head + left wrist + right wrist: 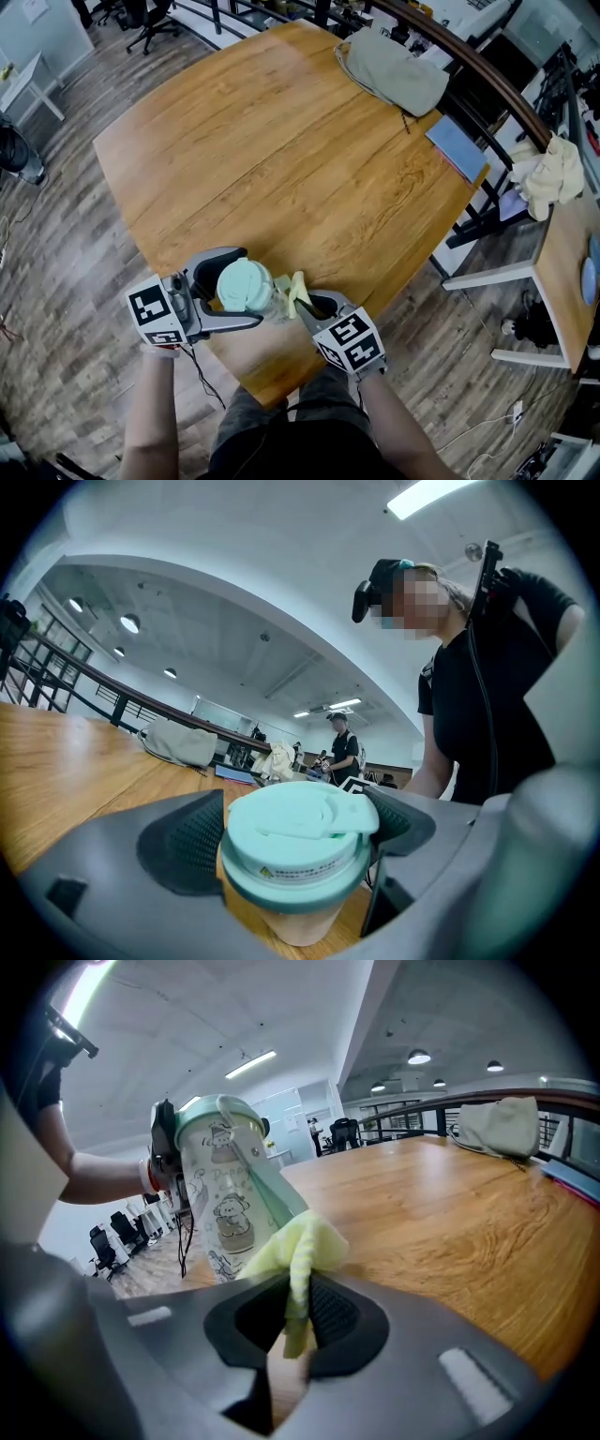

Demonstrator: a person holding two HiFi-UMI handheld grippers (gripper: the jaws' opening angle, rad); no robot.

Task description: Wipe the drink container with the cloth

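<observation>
Currently the left gripper's [292,834] jaws clamp the drink container [246,284] around its mint lid, lower middle of the head view, over the table [281,159] edge. The right gripper's [295,1312] jaws pinch the yellow cloth [298,1241] against the container's side.

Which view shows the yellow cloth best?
Right gripper view: the cloth is pinched between the right gripper's fingers, close up. Head view shows only a small tuft; left gripper view shows none.
</observation>
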